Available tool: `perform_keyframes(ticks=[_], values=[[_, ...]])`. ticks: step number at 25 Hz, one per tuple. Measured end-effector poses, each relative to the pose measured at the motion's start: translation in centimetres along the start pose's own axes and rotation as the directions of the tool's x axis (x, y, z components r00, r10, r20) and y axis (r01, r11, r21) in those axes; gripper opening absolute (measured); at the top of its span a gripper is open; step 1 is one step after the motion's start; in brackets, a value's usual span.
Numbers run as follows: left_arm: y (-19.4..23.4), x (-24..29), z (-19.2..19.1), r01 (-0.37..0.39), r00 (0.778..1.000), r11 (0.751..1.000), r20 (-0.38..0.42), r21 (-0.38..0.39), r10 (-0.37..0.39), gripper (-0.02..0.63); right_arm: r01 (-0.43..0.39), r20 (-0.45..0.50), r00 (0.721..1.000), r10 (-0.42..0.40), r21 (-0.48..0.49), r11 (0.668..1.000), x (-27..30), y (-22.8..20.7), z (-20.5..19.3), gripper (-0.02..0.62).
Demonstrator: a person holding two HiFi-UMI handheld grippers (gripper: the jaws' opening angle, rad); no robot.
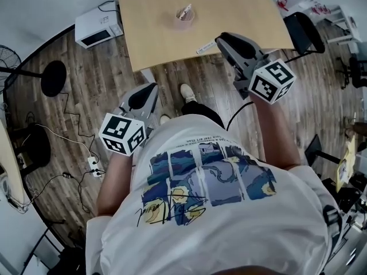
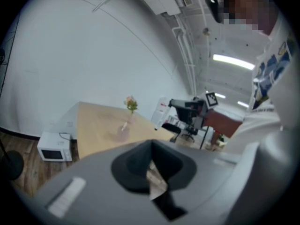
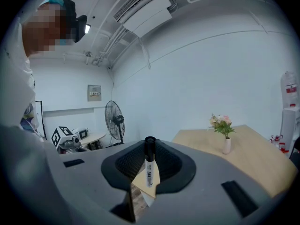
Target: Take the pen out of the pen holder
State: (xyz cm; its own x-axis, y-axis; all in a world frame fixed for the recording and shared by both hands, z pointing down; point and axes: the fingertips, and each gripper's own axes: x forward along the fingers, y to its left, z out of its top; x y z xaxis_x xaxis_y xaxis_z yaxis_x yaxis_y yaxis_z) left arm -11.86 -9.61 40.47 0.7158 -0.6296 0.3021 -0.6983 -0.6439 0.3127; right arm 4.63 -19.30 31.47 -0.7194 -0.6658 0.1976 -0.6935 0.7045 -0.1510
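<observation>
My right gripper (image 1: 221, 39) hangs over the near edge of the wooden table (image 1: 241, 16), shut on a white marker pen (image 1: 205, 47) with a black cap. In the right gripper view the pen (image 3: 149, 168) stands upright between the jaws. The pinkish pen holder (image 1: 184, 17) sits on the table beyond it, with one pen still leaning inside; it also shows faintly in the left gripper view as the pen holder (image 2: 123, 132). My left gripper (image 1: 150, 89) is low on the left, off the table over the floor. Its jaws are together with nothing between them.
A white microwave (image 1: 97, 27) sits on the floor left of the table, with a standing fan (image 1: 51, 78) and cables further left. A black chair (image 1: 304, 32) stands at the table's right. A small flower vase (image 3: 226, 143) is on the far part of the table.
</observation>
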Motion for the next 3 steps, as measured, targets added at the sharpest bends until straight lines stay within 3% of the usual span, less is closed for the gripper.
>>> perform_keyframes(ticks=[3], values=[[-0.15, 0.57, 0.13, 0.003, 1.000, 1.000, -0.003, 0.000, -0.003, 0.008, 0.001, -0.005, 1.000, -0.001, -0.002, 1.000, -0.16, -0.70, -0.14, 0.060]])
